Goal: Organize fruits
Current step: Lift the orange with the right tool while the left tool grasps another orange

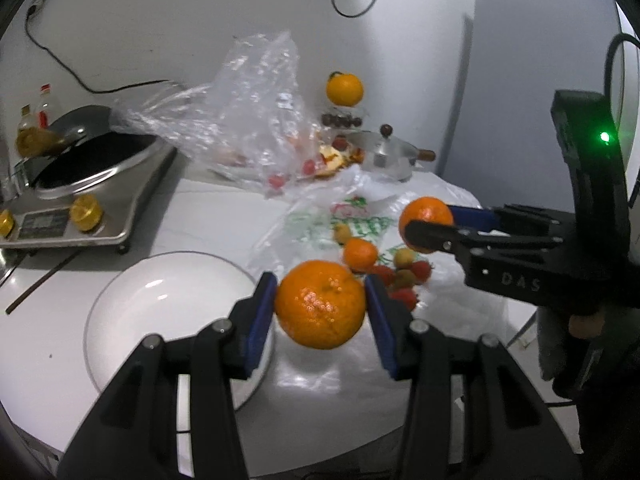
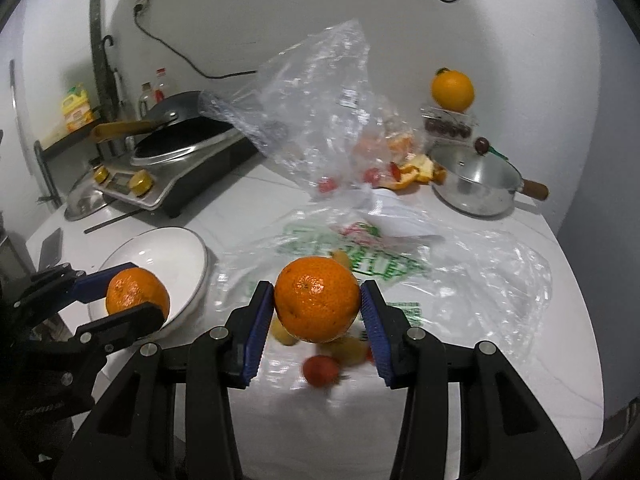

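Note:
My left gripper (image 1: 320, 304) is shut on an orange (image 1: 320, 304) and holds it just right of a white bowl (image 1: 132, 304). It also shows in the right wrist view (image 2: 138, 300), at the bowl's (image 2: 176, 252) near rim. My right gripper (image 2: 318, 306) is shut on a second orange (image 2: 318, 306), held above loose small fruits (image 2: 320, 368) on a printed plastic bag (image 2: 360, 256). In the left wrist view the right gripper (image 1: 428, 224) holds its orange (image 1: 426, 212) to the right. A small orange (image 1: 360, 254) and red and yellow fruits (image 1: 408, 276) lie on the bag.
A crumpled clear bag (image 1: 248, 112) with peel and small red fruits stands behind. An induction cooker with a pan (image 1: 92, 184) sits left. A lidded pot (image 2: 472, 184) and an orange on a clear box (image 2: 452, 92) are at the back right. The table edge curves on the right.

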`<control>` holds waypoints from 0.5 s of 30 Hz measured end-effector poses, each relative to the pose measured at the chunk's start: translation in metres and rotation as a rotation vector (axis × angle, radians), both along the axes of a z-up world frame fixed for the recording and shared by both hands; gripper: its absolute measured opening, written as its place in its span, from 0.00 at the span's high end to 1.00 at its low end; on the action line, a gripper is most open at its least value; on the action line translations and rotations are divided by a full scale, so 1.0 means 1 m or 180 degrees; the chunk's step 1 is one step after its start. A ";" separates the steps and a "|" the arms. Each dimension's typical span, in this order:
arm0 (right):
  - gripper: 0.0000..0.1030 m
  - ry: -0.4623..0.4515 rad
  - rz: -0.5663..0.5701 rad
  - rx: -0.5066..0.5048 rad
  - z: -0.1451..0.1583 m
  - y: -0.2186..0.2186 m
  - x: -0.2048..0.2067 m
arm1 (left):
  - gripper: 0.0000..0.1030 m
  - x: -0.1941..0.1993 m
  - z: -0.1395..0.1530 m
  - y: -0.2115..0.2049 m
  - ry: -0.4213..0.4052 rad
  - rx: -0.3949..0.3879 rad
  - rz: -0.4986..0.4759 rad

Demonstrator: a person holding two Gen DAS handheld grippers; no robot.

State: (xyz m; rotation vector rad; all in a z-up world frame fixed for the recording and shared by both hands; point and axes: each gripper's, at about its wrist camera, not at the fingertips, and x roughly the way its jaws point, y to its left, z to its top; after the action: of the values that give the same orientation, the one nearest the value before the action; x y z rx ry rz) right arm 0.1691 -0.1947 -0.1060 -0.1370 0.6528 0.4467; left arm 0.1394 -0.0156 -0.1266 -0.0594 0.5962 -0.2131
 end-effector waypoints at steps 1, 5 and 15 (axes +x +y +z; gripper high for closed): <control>0.54 -0.0005 0.0027 -0.0010 0.001 0.005 -0.002 | 0.55 -0.001 0.000 0.005 -0.0005 -0.0003 0.0026; 0.54 -0.0011 0.0117 -0.0039 0.002 0.025 -0.008 | 0.55 -0.007 -0.003 0.025 -0.0018 -0.0029 0.0127; 0.54 0.0037 0.0349 -0.0111 -0.003 0.073 -0.016 | 0.55 -0.014 -0.011 0.071 -0.0027 -0.0041 0.0362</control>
State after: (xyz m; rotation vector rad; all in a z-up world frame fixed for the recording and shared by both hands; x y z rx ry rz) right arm 0.1526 -0.1222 -0.1088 -0.2041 0.6669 0.5420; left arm 0.1256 0.0550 -0.1373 -0.1045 0.5813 -0.1066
